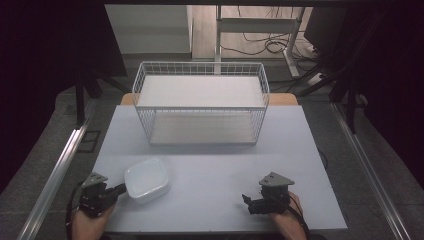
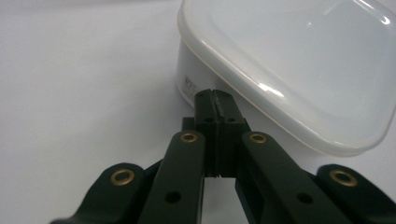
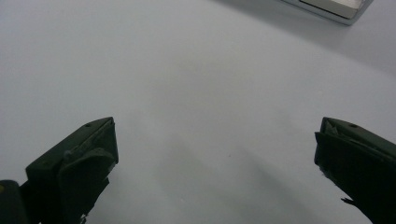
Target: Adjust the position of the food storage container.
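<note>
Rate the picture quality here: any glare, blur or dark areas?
High view: dim, black at both sides, soft. Left gripper view: glare streaks on the container lid; shut left claw up close is slightly soft. Right gripper view: open right claw blurred at edges, table evenly grey.

White wire basket [image 1: 200, 102], pale table [image 1: 280, 165], floor cables [image 1: 260, 45]
</note>
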`<action>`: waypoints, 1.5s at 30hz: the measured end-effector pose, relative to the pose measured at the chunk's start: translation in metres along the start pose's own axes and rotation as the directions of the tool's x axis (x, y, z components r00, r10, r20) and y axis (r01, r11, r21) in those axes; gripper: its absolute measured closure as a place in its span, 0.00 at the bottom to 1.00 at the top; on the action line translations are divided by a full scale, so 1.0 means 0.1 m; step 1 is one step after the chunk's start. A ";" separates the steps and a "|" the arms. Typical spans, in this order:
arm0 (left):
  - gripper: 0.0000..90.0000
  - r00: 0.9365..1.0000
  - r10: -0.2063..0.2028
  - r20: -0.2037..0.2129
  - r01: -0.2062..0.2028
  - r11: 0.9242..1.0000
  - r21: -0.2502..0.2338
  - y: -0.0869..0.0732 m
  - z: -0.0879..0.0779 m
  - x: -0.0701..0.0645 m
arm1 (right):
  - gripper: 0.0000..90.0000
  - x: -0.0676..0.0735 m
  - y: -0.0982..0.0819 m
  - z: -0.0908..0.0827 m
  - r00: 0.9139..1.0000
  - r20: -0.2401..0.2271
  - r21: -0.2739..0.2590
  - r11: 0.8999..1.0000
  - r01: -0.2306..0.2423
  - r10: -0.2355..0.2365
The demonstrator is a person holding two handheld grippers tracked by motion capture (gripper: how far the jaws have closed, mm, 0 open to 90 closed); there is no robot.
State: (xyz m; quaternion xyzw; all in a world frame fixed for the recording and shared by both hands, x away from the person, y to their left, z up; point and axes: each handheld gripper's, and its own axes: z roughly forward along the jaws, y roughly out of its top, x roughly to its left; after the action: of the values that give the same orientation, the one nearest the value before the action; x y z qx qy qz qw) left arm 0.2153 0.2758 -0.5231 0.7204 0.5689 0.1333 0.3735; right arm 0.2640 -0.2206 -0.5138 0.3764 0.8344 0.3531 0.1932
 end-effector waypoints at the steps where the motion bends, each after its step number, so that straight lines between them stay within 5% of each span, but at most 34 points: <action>1: 1.00 1.000 0.005 0.004 -0.005 1.000 0.003 0.02 0.03 -0.01 | 0.00 0.00 0.00 0.00 1.000 0.003 -0.001 1.000 -0.001 0.001; 13: 1.00 0.996 0.070 0.060 -0.071 0.997 0.016 0.34 0.42 -0.13 | 0.00 -0.01 0.00 0.01 1.000 0.005 0.000 1.000 -0.003 0.003; 26: 1.00 0.980 0.142 0.139 -0.147 0.989 0.029 0.52 0.68 -0.45 | 0.00 -0.03 0.03 0.02 1.000 0.014 -0.003 1.000 -0.007 0.007; 30: 1.00 0.974 0.156 0.164 -0.163 0.986 0.029 0.55 0.71 -0.54 | 0.02 -0.03 0.13 0.04 0.999 -0.029 0.009 0.999 -0.046 0.046; 31: 1.00 0.973 0.158 0.170 -0.165 0.986 0.029 0.55 0.72 -0.56 | 0.09 -0.02 0.18 0.05 0.998 -0.032 0.006 0.998 -0.057 0.057; 32: 1.00 0.972 0.161 0.174 -0.168 0.985 0.028 0.56 0.73 -0.58 | 0.29 0.02 0.26 0.06 0.997 -0.054 -0.012 0.998 -0.054 0.053; 33: 1.00 0.970 0.164 0.179 -0.172 0.985 0.028 0.57 0.73 -0.60 | 0.29 0.02 0.26 0.06 0.997 -0.054 -0.012 0.998 -0.054 0.053; 37: 1.00 0.965 0.171 0.201 -0.182 0.983 0.036 0.59 0.79 -0.71 | 0.63 0.12 0.38 0.14 0.997 -0.075 0.005 1.000 -0.010 0.010; 45: 1.00 0.949 0.203 0.240 -0.220 0.974 0.046 0.64 0.91 -0.94 | 0.96 0.16 0.61 0.38 0.991 -0.137 0.037 0.999 0.016 -0.011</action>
State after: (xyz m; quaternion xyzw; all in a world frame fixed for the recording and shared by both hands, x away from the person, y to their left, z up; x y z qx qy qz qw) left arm 0.2880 0.1494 -0.5193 0.8009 0.4449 0.0660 0.3952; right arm 0.3063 -0.1628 -0.4956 0.3493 0.8547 0.3610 0.1308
